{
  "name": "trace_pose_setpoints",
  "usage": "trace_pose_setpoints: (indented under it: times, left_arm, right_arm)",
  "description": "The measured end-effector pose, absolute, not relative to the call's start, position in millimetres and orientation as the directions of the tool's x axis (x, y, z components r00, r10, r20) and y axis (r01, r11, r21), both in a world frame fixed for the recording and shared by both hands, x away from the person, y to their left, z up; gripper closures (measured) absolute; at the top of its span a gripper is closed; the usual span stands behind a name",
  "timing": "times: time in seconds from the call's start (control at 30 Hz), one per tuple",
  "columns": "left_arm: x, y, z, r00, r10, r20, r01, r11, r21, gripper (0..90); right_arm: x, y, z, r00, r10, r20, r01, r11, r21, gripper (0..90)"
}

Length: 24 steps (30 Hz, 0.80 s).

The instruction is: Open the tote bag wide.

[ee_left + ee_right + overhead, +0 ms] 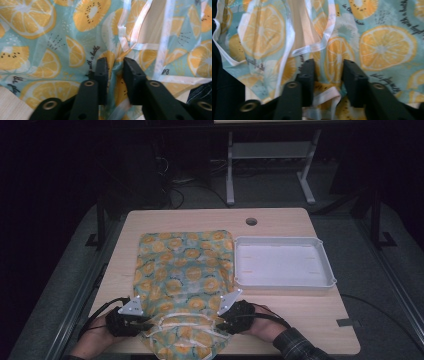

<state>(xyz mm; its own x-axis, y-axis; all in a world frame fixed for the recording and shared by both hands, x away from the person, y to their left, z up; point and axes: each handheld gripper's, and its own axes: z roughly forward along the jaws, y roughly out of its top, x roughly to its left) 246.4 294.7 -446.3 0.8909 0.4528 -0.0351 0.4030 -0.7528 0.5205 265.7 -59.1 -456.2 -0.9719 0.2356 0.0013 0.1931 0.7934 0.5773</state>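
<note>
Pinching a fold of thin fabric between the narrowly parted jaws of the left gripper (115, 72), at the near left of the fruit-print cloth (185, 280). Doing the same on the other side: right gripper (328, 75) nipping a bunched edge with white binding tape running just below its jaws. Both grippers sitting at the near edge of the wooden table (300, 315), left gripper (131, 320) and right gripper (231, 317) well apart, with the cloth's gathered hem sagging between them and hanging slightly over the table edge.

Lying flat across the left half of the tabletop, reaching away toward the far side, its right border just beside the white plastic tray (283, 281). Looking light, limp and slightly glossy, probably a coated or thin woven sheet printed with orange slices on pale turquoise, trimmed in white tape (165, 47). Likely draping and sliding readily, creasing rather than holding shape; not fragile. Best gripped at the taped hem or corners, where the doubled layers give the jaws something thicker to bite. Tray appearing rigid, shallow, rounded at the corners.
</note>
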Motion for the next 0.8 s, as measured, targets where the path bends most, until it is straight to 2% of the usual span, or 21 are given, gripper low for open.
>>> trace_pose_setpoints:
  times: [0.13, 0.17, 0.23, 0.4, 0.63, 0.8]
  left_arm:
    - [249.6, 294.4, -446.8, 0.887, 0.455, -0.076, 0.423, -0.739, 0.525, 84.7]
    - [249.6, 294.4, -446.8, 0.887, 0.455, -0.076, 0.423, -0.739, 0.525, 86.1]
    - [250.2, 293.9, -447.0, 0.885, 0.456, -0.098, 0.436, -0.734, 0.521, 87.9]
    - [248.7, 291.3, -446.3, 0.886, 0.448, -0.116, 0.440, -0.738, 0.512, 89.3]
    - [243.1, 288.2, -442.9, 0.893, 0.422, -0.153, 0.438, -0.742, 0.508, 89.9]
    - [240.3, 289.2, -431.6, 0.896, 0.417, -0.153, 0.426, -0.708, 0.563, 89.9]
  right_arm:
    - [268.7, -59.8, -456.4, -0.973, 0.229, -0.007, 0.183, 0.793, 0.581, 81.4]
    - [268.7, -59.8, -456.4, -0.973, 0.229, -0.007, 0.183, 0.793, 0.581, 81.4]
    - [270.9, -60.2, -456.6, -0.974, 0.226, -0.007, 0.180, 0.792, 0.583, 86.9]
    - [271.7, -60.7, -456.1, -0.977, 0.212, -0.018, 0.163, 0.799, 0.578, 88.9]
    - [274.5, -67.4, -455.0, -0.978, 0.208, 0.022, 0.183, 0.797, 0.576, 89.3]
    - [277.6, -75.9, -446.6, -0.976, 0.213, 0.035, 0.190, 0.775, 0.602, 89.3]
